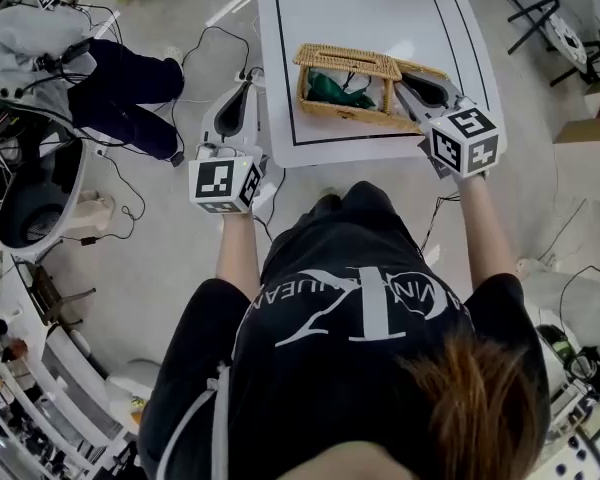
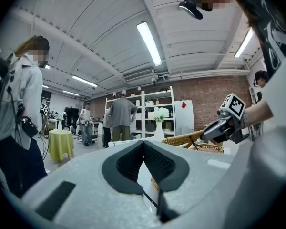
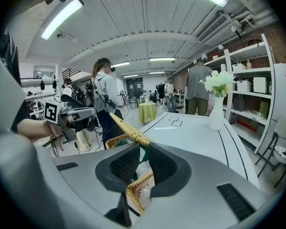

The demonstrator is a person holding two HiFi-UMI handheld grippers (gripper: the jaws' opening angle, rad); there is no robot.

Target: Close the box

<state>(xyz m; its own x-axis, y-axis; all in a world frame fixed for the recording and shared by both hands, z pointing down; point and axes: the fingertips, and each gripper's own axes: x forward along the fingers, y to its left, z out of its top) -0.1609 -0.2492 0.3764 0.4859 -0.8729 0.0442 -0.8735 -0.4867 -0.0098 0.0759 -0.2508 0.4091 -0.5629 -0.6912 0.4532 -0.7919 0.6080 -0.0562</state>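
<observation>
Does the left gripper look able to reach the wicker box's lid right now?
Probably yes: the left gripper hovers off the edge of the table, with nothing between it and the raised lid; the right gripper is beside the box.

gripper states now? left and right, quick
Left gripper: closed, empty.
Right gripper: open, tips at the lid of the wicker box, not gripping.

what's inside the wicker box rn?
A green item shows inside the wicker box through its open part. The lid covers the far side, so whatever lies beneath it, or under the green item, cannot be seen.
</observation>
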